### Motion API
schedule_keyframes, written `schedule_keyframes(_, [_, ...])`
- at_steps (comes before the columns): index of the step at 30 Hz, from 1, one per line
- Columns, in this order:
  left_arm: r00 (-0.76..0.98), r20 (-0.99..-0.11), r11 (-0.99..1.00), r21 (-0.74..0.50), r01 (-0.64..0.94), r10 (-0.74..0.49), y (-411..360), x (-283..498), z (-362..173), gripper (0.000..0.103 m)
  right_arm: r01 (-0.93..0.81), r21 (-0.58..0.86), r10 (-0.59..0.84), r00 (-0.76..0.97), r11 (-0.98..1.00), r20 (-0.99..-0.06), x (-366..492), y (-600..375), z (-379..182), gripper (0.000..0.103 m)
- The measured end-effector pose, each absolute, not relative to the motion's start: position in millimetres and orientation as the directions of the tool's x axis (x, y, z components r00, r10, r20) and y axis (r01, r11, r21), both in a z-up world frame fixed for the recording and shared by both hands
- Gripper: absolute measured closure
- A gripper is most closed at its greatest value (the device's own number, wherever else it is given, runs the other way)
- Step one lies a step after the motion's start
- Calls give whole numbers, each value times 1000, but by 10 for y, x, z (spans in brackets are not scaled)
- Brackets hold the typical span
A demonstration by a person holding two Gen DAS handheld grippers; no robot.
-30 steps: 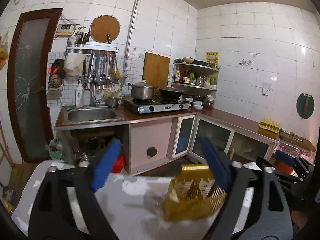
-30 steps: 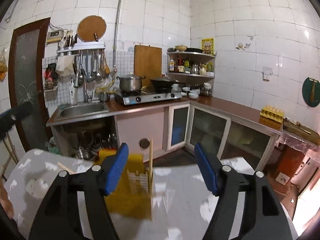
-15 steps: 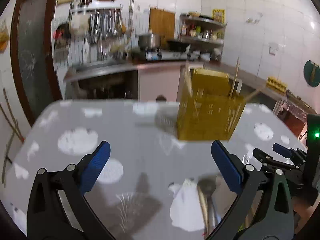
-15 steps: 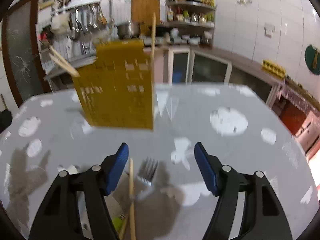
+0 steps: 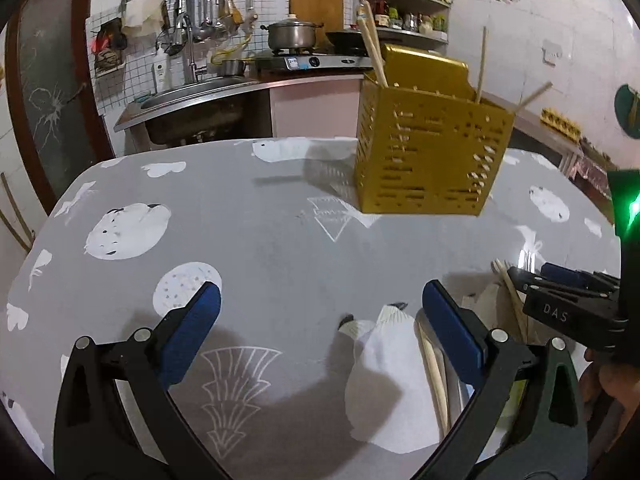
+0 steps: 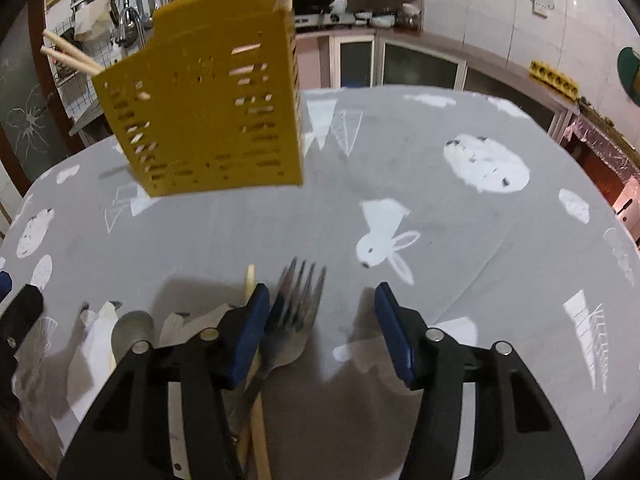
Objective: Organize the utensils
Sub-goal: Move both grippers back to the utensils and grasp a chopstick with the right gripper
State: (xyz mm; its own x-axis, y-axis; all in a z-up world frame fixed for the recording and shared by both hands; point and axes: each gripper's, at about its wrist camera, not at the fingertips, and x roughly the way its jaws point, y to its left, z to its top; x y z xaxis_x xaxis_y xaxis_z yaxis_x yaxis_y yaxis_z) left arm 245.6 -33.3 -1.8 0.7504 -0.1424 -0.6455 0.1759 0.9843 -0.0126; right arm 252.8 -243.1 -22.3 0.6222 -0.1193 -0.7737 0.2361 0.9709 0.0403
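Observation:
A yellow slotted utensil holder (image 5: pixel 432 152) (image 6: pixel 208 116) stands on the grey patterned tablecloth (image 5: pixel 260 240) with several wooden chopsticks (image 5: pixel 374 54) in it. A metal fork (image 6: pixel 298 308), a wooden chopstick (image 6: pixel 251 280) and a spoon (image 6: pixel 130 328) lie near the table's front edge. My right gripper (image 6: pixel 322 332) is open low over the fork, its left finger just left of the tines. My left gripper (image 5: pixel 320 332) is open and empty over bare cloth; utensil handles (image 5: pixel 434 364) lie by its right finger. The right gripper (image 5: pixel 568 300) shows at that view's right.
Behind the table are a kitchen counter with a sink (image 5: pixel 188 94), a stove with a pot (image 5: pixel 290 36), hanging tools and shelves. The table's round edge curves off left and right. White animal prints mark the cloth.
Both grippers have tilted down from facing the kitchen to looking at the table, and have come closer to the cloth. The fork and spoon have come into view beneath them.

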Motion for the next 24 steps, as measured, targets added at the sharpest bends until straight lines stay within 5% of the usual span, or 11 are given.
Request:
schedule_keyframes(14, [662,-731,981,-57,184,-167,-483,2561,-236,5,186,93,-44,624,978,-780,2507,-2595,-218,92])
schedule_keyframes(24, [613,-771,979,-65,191,-171,-542,2599,-381,6,173,171,20,645,970,-764,2449,-2789,-179,97])
